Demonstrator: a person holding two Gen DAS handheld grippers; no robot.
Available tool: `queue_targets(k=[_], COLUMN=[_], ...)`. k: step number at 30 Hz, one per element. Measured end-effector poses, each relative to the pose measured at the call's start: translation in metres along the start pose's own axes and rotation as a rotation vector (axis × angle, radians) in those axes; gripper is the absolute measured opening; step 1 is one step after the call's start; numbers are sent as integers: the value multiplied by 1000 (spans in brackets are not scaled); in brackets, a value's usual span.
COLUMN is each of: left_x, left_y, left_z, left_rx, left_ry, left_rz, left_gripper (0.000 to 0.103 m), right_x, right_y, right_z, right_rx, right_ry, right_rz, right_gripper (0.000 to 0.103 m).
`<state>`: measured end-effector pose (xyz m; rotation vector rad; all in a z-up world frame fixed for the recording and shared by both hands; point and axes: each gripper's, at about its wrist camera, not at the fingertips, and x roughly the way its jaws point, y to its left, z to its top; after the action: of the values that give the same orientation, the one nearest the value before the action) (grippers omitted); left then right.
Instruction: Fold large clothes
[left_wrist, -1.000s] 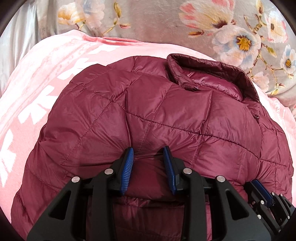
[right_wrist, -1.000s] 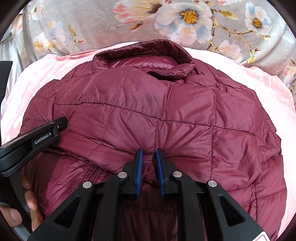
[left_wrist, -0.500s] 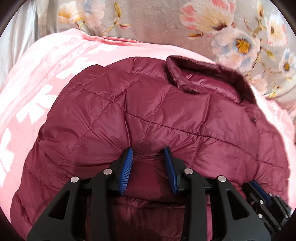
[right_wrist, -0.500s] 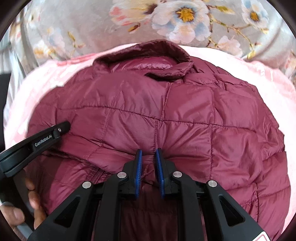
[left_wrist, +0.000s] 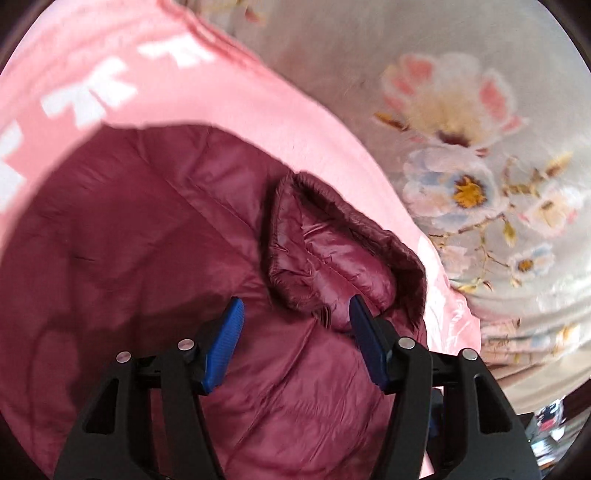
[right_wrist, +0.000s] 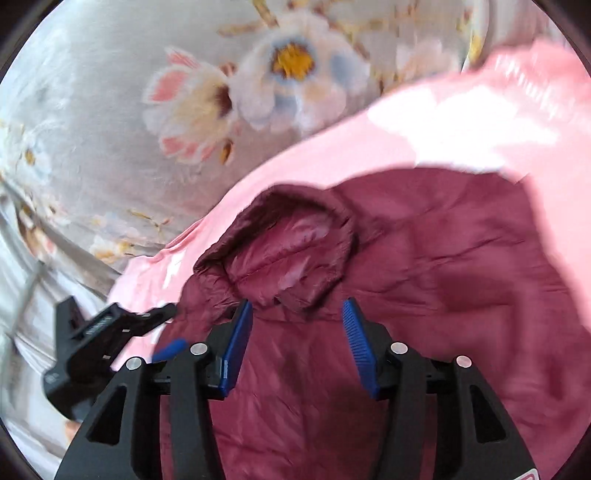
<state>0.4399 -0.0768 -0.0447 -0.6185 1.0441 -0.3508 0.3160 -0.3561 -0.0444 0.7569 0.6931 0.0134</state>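
A maroon quilted puffer jacket (left_wrist: 147, 258) lies flat on a pink blanket (left_wrist: 221, 85). Its collar (left_wrist: 332, 251) points toward the floral bedding. My left gripper (left_wrist: 295, 317) is open and empty, hovering just above the jacket near the collar. In the right wrist view the jacket (right_wrist: 443, 258) fills the lower right, its collar (right_wrist: 288, 243) just ahead of my right gripper (right_wrist: 297, 314), which is open and empty above it. The left gripper (right_wrist: 110, 332) shows at that view's left edge.
Grey bedding with large pink and white flowers (left_wrist: 461, 147) lies beyond the pink blanket, also in the right wrist view (right_wrist: 240, 92). The pink blanket (right_wrist: 461, 122) has white lettering (left_wrist: 85, 96). Some clutter (left_wrist: 550, 435) shows at the lower right edge.
Both grippers have let go of the jacket's folded edge and opened wide. Both have moved forward toward the collar and tilted; the views are blurred by motion.
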Motion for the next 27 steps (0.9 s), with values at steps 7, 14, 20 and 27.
queue_targets(k=[7, 14, 20, 27], left_x=[34, 35, 43, 8], left_y=[1, 11, 9, 16], left_z=[-8, -26, -41, -27], left_rx=[24, 186, 308, 224], left_ry=[31, -23, -85, -122], left_rz=[42, 116, 162, 84], left_gripper=[11, 9, 10, 12], right_x=[37, 38, 45, 0], right_y=[16, 9, 6, 15], right_z=[-1, -13, -20, -10], right_rx=[-67, -183, -231, -201], right_ry=[18, 34, 38, -78], right_rz=[-82, -216, -259, -191], right_gripper=[9, 7, 5, 16])
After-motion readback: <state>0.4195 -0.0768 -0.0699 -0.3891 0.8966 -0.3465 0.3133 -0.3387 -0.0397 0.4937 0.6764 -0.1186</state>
